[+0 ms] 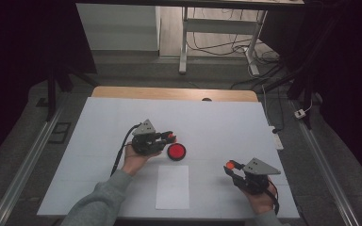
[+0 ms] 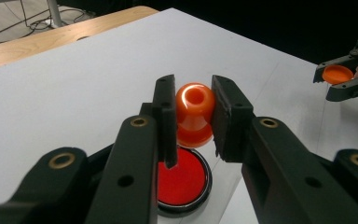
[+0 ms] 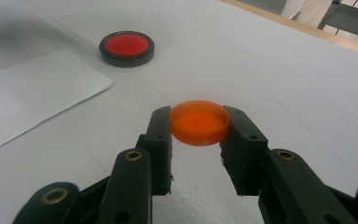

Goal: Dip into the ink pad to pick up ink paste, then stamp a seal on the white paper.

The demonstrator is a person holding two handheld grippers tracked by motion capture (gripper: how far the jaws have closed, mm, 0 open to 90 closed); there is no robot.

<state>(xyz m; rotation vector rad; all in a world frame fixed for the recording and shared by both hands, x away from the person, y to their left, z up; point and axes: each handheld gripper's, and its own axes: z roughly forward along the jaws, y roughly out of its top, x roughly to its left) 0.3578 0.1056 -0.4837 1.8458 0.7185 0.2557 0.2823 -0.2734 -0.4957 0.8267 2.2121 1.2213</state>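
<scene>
Left gripper view has the left hand-held gripper (image 2: 193, 116) pinching a small glossy orange stamp (image 2: 194, 113) above the red ink pad (image 2: 182, 181), likely light, rigid and slippery, best squeezed at its waist, while the right hand-held gripper (image 3: 198, 137) clamps an orange cap (image 3: 199, 122) above the tabletop (image 3: 284, 70).

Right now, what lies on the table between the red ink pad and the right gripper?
Nothing but bare white table. In the high view, the paper sheet lies just below the line from the ink pad to the right gripper.

Left tool (image 1: 171, 137) beside red disc (image 1: 176, 151); right tool (image 1: 229, 165) apart.
</scene>
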